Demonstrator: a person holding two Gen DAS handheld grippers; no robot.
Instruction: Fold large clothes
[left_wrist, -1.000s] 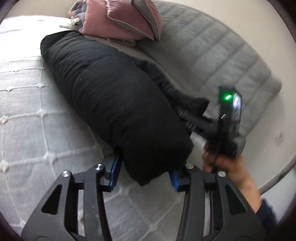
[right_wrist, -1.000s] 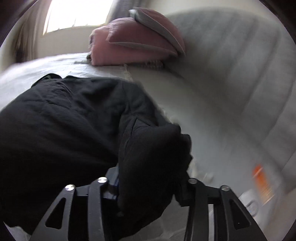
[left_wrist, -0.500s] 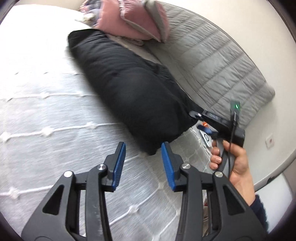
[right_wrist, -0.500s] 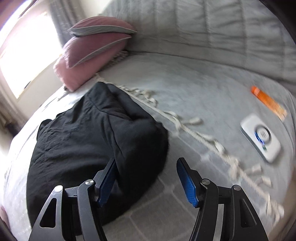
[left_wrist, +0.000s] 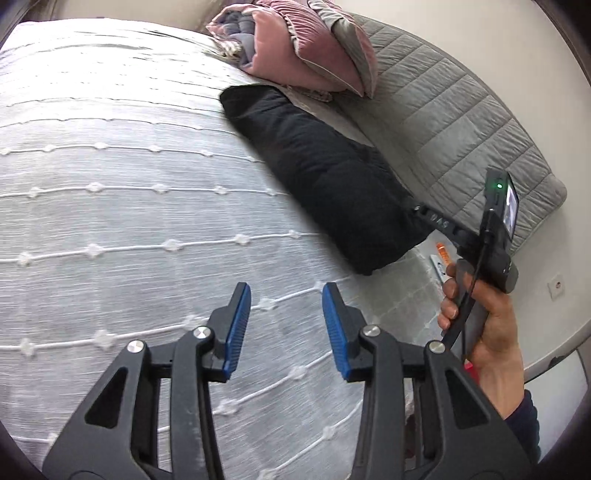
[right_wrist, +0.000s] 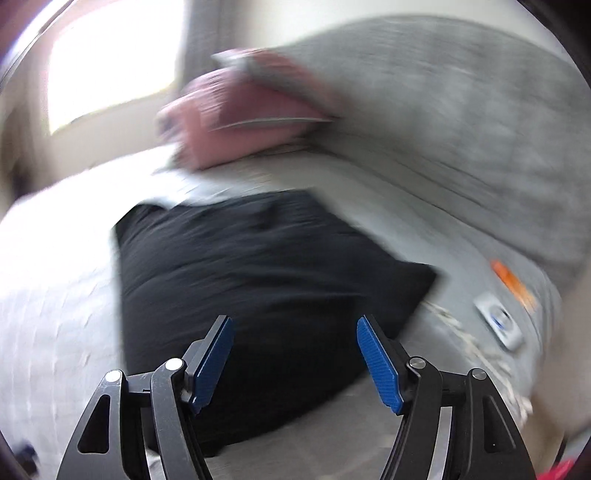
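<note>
A black garment (left_wrist: 325, 177) lies folded into a long thick bundle on the white bedspread (left_wrist: 110, 221), running toward the pink pillows. My left gripper (left_wrist: 286, 295) hangs open over bare bedspread, well short of the bundle's near end, with nothing between its blue pads. In the blurred right wrist view the same black garment (right_wrist: 258, 280) fills the middle. My right gripper (right_wrist: 295, 328) stands open above its near edge, its pads apart from the cloth. A hand (left_wrist: 487, 325) holds that right gripper's handle at the right of the left wrist view.
Pink pillows (left_wrist: 306, 48) are stacked at the head of the bed against a grey quilted headboard (left_wrist: 461, 122). An orange item (right_wrist: 511, 282) and a small white device (right_wrist: 498, 325) lie on the bed to the right of the garment. A wall socket (left_wrist: 556, 286) sits low right.
Both grippers let go of the black garment and drew back from it. The left gripper moved away over the bedspread; the right one opened wider and rose, and its view swung.
</note>
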